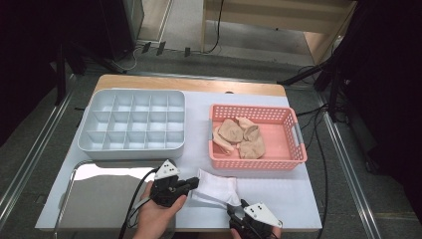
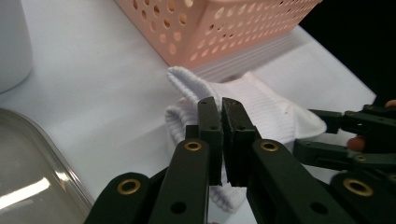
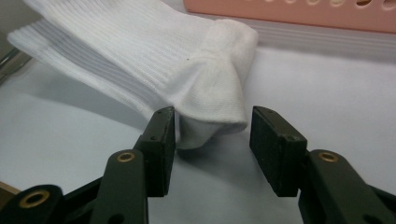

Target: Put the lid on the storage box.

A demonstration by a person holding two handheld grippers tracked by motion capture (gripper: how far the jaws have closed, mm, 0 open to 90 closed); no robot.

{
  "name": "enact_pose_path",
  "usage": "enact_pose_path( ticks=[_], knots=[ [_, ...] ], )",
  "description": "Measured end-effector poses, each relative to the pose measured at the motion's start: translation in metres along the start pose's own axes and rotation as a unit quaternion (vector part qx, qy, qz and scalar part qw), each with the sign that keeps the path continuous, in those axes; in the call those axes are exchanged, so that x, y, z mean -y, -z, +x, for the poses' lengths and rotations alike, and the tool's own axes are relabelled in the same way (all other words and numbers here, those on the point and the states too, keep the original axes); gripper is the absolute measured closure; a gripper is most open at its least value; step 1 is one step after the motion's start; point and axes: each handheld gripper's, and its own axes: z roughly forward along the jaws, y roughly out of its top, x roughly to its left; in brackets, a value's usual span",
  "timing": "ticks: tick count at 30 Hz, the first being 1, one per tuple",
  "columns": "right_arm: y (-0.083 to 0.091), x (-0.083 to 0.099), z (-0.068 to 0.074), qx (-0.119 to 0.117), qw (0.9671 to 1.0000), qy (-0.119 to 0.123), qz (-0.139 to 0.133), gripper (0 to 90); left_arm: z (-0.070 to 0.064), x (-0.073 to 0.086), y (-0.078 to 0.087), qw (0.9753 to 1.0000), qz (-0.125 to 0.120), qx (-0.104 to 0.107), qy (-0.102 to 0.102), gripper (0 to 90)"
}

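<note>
Your left gripper point(image 2: 220, 116) is squeezed tight on the cuff end of the white sock point(image 1: 215, 188), which lies on the table just in front of the pink basket point(image 1: 293, 160). Your right gripper point(image 3: 212, 135) is wide open at the toe end, holding nothing. The folding looks barely begun, and the tan socks point(image 1: 244, 137) wait in the basket.

White ribbed sock point(image 1: 217, 188), pink basket point(image 1: 256, 163)

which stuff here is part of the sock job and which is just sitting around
In the job: white sock, pinched by the left gripper; right gripper, open at its toe end.

Lying about: pink basket of beige socks, white divided tray, clear lid.
</note>
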Motion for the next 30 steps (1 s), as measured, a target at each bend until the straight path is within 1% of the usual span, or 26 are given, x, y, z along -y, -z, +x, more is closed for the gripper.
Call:
enact_pose_path(
  ticks=[1,3,5,6,8,10,11,12,13,14,15,16,17,18,19,22,23,24,25,26,28,30],
  knots=[
    [0.0,0.0,0.0,0.001,1.0,0.0,-0.002,54.1,0.0,0.001,0.002,0.9999,0.003,0.009,0.004,88.9],
    [-0.001,0.0,-0.002,0.009,1.0,0.001,-0.003,62.5,0.001,0.003,0.003,0.9998,0.005,0.017,0.012,88.9],
    [0.0,-0.001,-0.004,0.013,0.9999,-0.008,-0.003,70.3,0.004,0.006,0.006,0.9991,0.008,0.033,0.026,88.9],
    [-0.001,-0.001,-0.005,0.014,0.9999,-0.008,-0.002,73.1,0.005,0.007,0.006,0.9987,0.01,0.04,0.031,88.8],
    [-0.001,-0.002,-0.005,0.015,0.9998,-0.009,-0.004,75.5,0.005,0.01,0.005,0.9986,0.02,0.042,0.027,88.7],
    [-0.002,-0.002,-0.005,0.017,0.9998,-0.011,-0.003,74.4,0.003,0.014,0.001,0.9988,0.035,0.032,0.015,88.4],
    [-0.002,-0.002,-0.005,0.014,0.9998,-0.011,-0.002,71.0,0.003,0.016,-0.002,0.9985,0.043,0.031,0.012,88.2],
    [-0.001,-0.003,-0.006,0.012,0.9999,-0.012,-0.002,64.4,0.004,0.018,-0.004,0.9982,0.053,0.027,0.008,87.9],
    [-0.001,-0.003,-0.006,0.013,0.9998,-0.018,-0.002,60.1,0.004,0.019,-0.006,0.9981,0.056,0.026,0.006,87.4],
    [0.0,-0.003,-0.008,0.009,0.9998,-0.015,-0.004,59.2,0.005,0.02,-0.006,0.9978,0.061,0.026,0.004,86.8],
    [0.003,-0.003,-0.01,-0.003,0.9998,-0.019,-0.009,56.9,0.004,0.02,-0.006,0.9978,0.061,0.027,0.002,85.7],
    [0.005,-0.003,-0.01,-0.008,0.9997,-0.02,-0.014,56.1,0.004,0.019,-0.003,0.998,0.057,0.028,0.001,84.6],
    [0.01,-0.004,-0.012,-0.017,0.9995,-0.017,-0.022,55.6,0.004,0.019,-0.002,0.9981,0.054,0.029,0.001,83.6],
    [0.013,-0.005,-0.012,-0.021,0.9993,-0.015,-0.027,54.8,0.005,0.018,0.001,0.9983,0.049,0.032,0.003,82.9],
    [0.018,-0.006,-0.013,-0.026,0.999,-0.015,-0.034,54.4,0.006,0.017,0.002,0.9982,0.05,0.032,0.002,81.9],
    [0.028,-0.008,-0.015,-0.033,0.9977,-0.02,-0.055,54.2,0.01,0.016,0.005,0.9977,0.049,0.045,0.01,77.7],
    [0.031,-0.01,-0.015,-0.036,0.9971,-0.022,-0.063,54.4,0.012,0.015,0.007,0.9975,0.047,0.052,0.013,76.4],
    [0.033,-0.012,-0.014,-0.038,0.9965,-0.023,-0.071,56.7,0.014,0.014,0.008,0.9975,0.043,0.054,0.016,75.8],
    [0.035,-0.014,-0.013,-0.043,0.9956,-0.028,-0.078,60.6,0.015,0.014,0.01,0.9978,0.038,0.051,0.018,75.3],
    [0.035,-0.016,-0.01,-0.052,0.995,-0.033,-0.078,63.7,0.017,0.013,0.012,0.9981,0.036,0.046,0.019,74.9],
    [0.028,-0.021,-0.001,-0.07,0.9946,-0.031,-0.069,67.3,0.021,0.012,0.014,0.9986,0.03,0.038,0.023,75.0],
    [0.019,-0.024,0.012,-0.095,0.9934,-0.028,-0.058,68.2,0.024,0.011,0.016,0.9992,0.028,0.022,0.016,75.0]
  ],
)
